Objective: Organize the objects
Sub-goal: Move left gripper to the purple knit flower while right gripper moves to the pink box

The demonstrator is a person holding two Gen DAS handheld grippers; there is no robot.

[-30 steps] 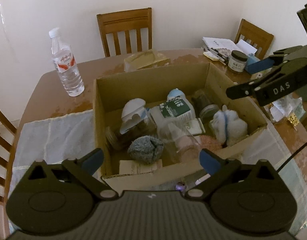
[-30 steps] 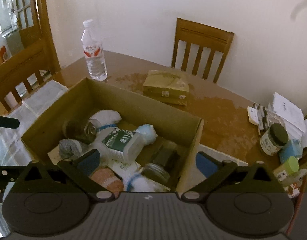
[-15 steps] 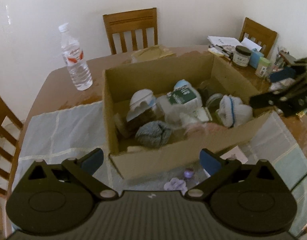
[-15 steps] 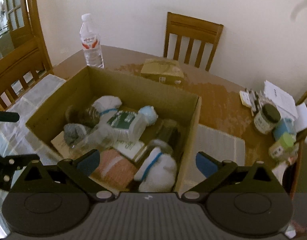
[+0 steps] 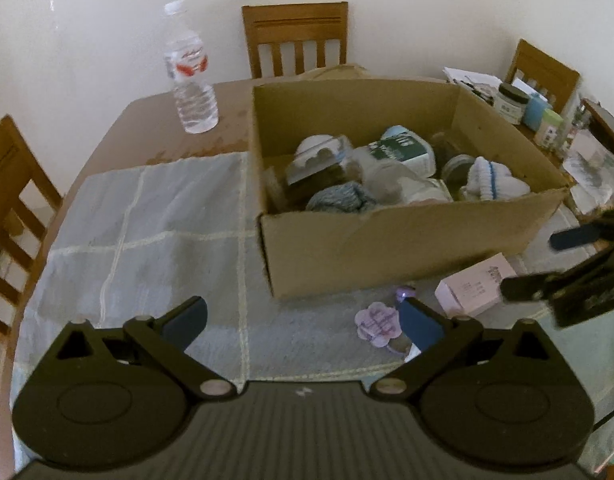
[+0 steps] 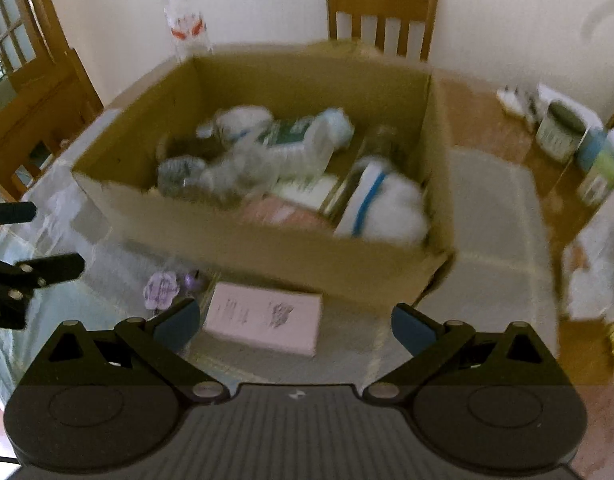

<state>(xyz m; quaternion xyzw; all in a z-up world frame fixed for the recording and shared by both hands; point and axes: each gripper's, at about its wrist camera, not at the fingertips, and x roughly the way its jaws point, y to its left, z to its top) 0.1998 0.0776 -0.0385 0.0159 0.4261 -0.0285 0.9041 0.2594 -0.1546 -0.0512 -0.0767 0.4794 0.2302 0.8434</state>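
A cardboard box (image 5: 407,248) (image 6: 267,248) stands on a pale checked cloth (image 5: 155,232), filled with several jars, bottles and rolled socks. In front of it lie a small pink carton (image 5: 473,286) (image 6: 265,318) and a purple flower-shaped tag (image 5: 377,322) (image 6: 161,290). My left gripper (image 5: 303,322) is open and empty, low over the cloth before the box. My right gripper (image 6: 295,322) is open too, with the pink carton between and just beyond its fingers. It also shows in the left wrist view, where the right gripper (image 5: 547,264) sits by the carton.
A water bottle (image 5: 189,80) stands on the brown table (image 5: 155,120) behind the cloth. Jars and papers (image 5: 511,102) crowd the far right. Wooden chairs (image 5: 295,36) ring the table. A flat parcel (image 5: 339,70) lies behind the box.
Both grippers have pulled back and dropped from above the box to its near side. The pink carton and purple tag have come into view. The right wrist view is blurred by motion.
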